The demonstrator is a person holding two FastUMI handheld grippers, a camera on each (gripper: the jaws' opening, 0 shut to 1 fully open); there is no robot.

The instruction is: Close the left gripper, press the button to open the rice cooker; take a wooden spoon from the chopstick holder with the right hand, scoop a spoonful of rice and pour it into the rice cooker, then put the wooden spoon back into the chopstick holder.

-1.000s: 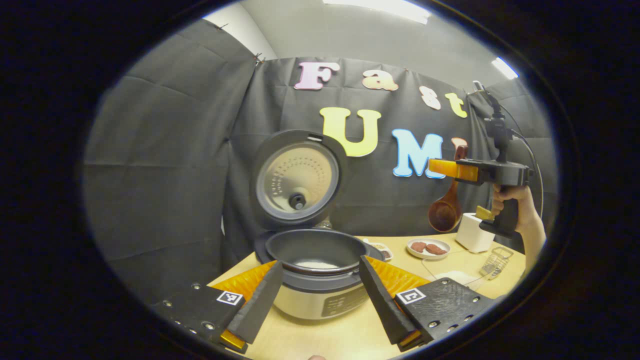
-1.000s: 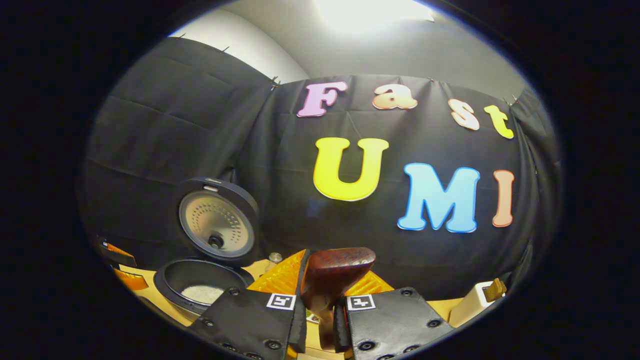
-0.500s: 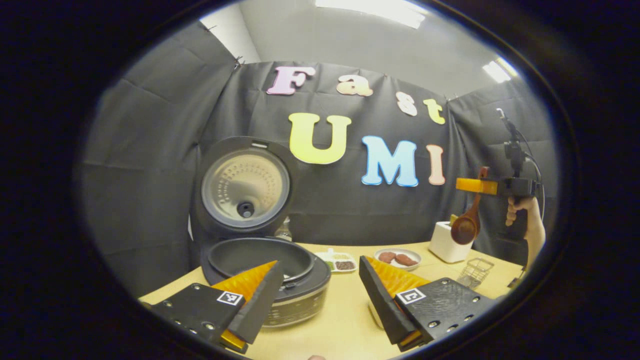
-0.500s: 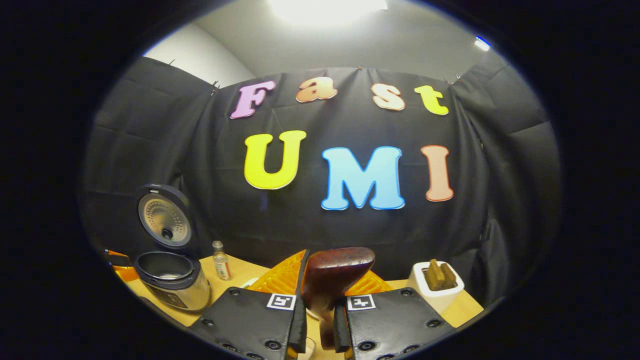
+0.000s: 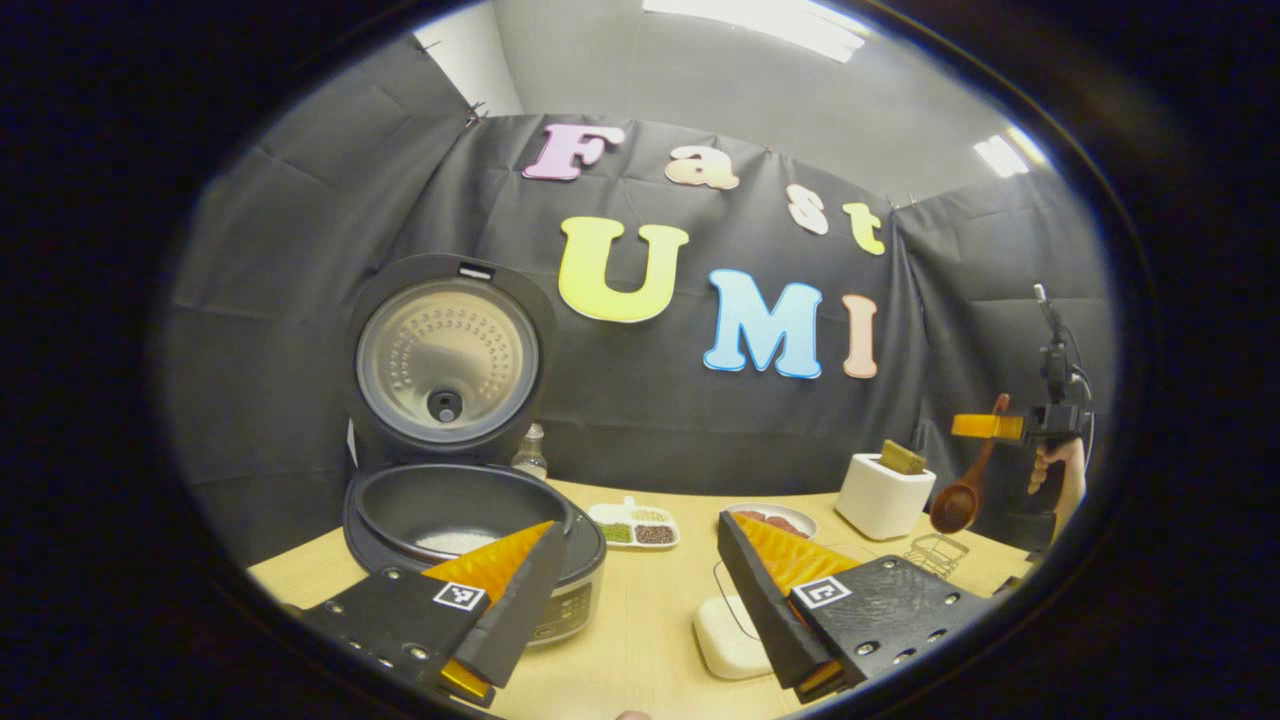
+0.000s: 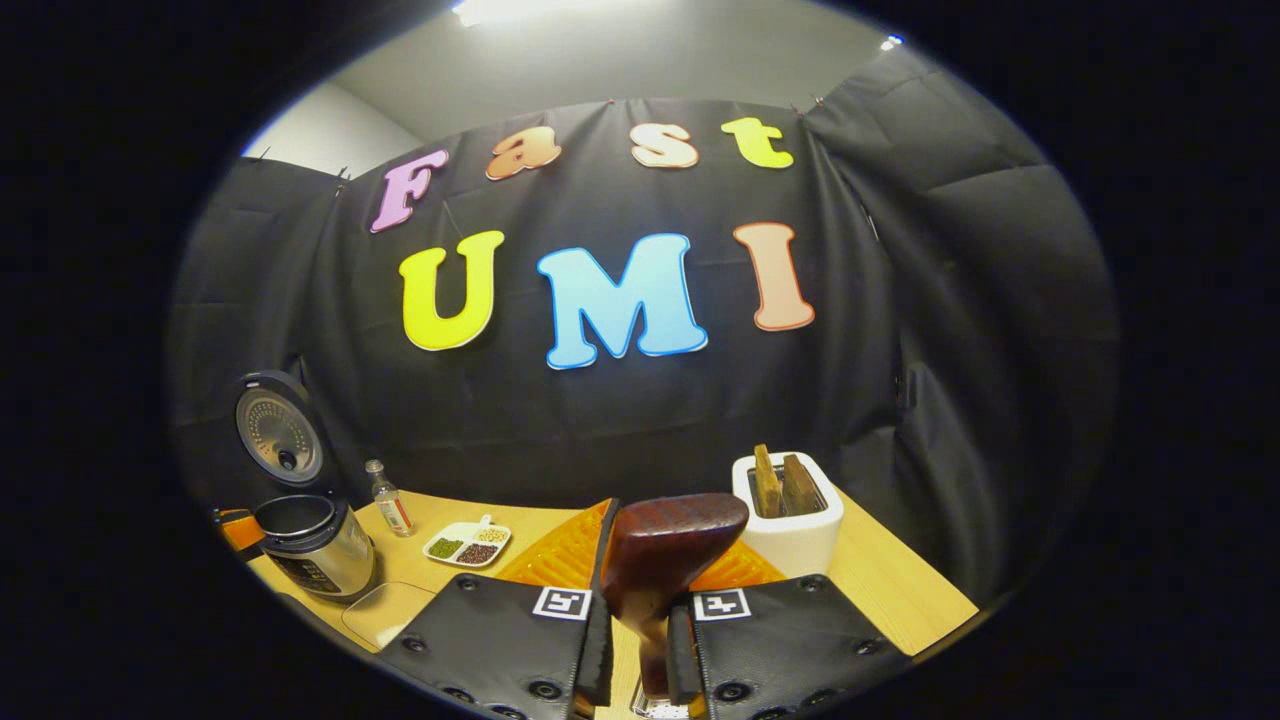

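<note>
In the left gripper view the left gripper (image 5: 640, 590) hangs low over the near edge of the desk (image 5: 640, 640) with its two fingers spread wide and nothing between them. The rice cooker (image 5: 470, 530) stands toward the desk's left edge with its lid (image 5: 445, 360) raised upright, and a patch of white rice (image 5: 455, 541) lies in the bottom of the inner pot. A small divided dish (image 5: 635, 525) of grains sits just right of the cooker, a plate (image 5: 770, 520) further right, and a pale flat block (image 5: 728, 640) lies on the desk between the left fingers. Near the far right corner stands the white chopstick holder (image 5: 885, 495), with a wire basket (image 5: 935, 552) in front of it. Past the holder, toward the right edge, the right gripper (image 5: 985, 427) is held up in a hand (image 5: 1050, 465), and the wooden spoon (image 5: 962, 490) hangs from its fingers, bowl downward, clear of the desk and just right of the holder. In the right gripper view the fingers are drawn narrow and both press on the spoon's dark handle (image 6: 665, 560); the chopstick holder (image 6: 790, 525), with wooden pieces standing in it, lies close ahead and slightly right. The spoon's bowl looks empty, though it is too small to be sure.
</note>
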